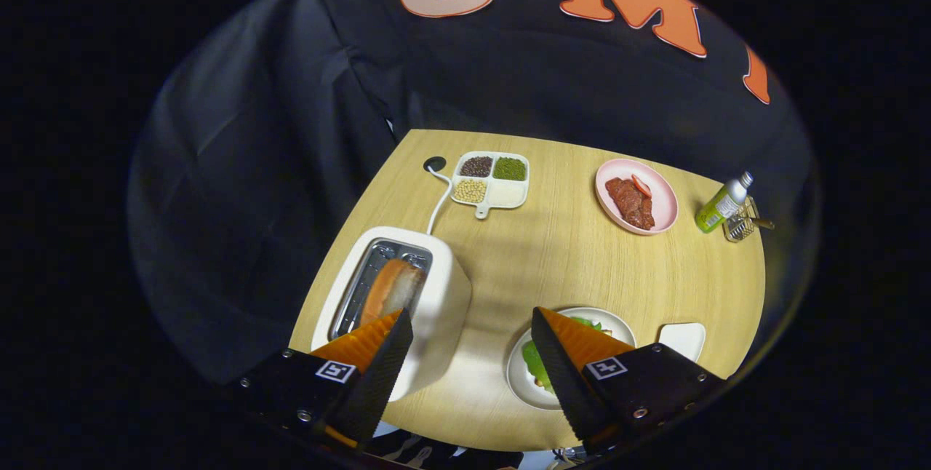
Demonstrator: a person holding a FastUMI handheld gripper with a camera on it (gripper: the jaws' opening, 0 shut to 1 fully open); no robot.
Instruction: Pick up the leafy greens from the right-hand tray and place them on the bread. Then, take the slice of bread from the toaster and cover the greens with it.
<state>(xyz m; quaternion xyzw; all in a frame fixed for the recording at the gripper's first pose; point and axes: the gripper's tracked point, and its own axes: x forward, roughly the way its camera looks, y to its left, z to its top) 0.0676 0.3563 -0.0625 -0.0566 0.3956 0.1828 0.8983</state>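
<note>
One bread slice (389, 288) in toaster (444, 295), gripper (469, 353) open

Wall: black cloth (291, 128), hanging in soft folds behind and beside the tabletop.
Tabletop (567, 259): light wood, bright in the middle.

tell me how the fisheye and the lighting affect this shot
In the gripper view, the fisheye bows the table edges into curves; soft overhead light leaves a faint shadow beside the toaster; the bread slice in its slot looks sharp; the open claw looms large, hiding part of the plate.
</note>
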